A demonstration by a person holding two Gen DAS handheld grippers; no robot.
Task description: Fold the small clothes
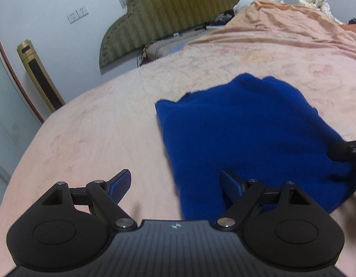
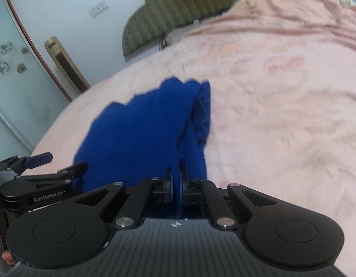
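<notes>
Blue knit garment (image 1: 247, 133) lies lengthwise away from you on the pink bedspread (image 1: 97, 124). Your right gripper (image 2: 176, 184) pinches its near edge. Your left gripper (image 1: 175, 187), spread wide and empty, straddles the garment's near left corner.

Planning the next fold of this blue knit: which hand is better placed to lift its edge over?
Right. The right gripper is already shut on the blue knit garment's near edge; the left gripper is open, gripping nothing.

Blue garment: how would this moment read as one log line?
garment: on bed | right tool: shut on garment | left tool: open, at edge
</notes>
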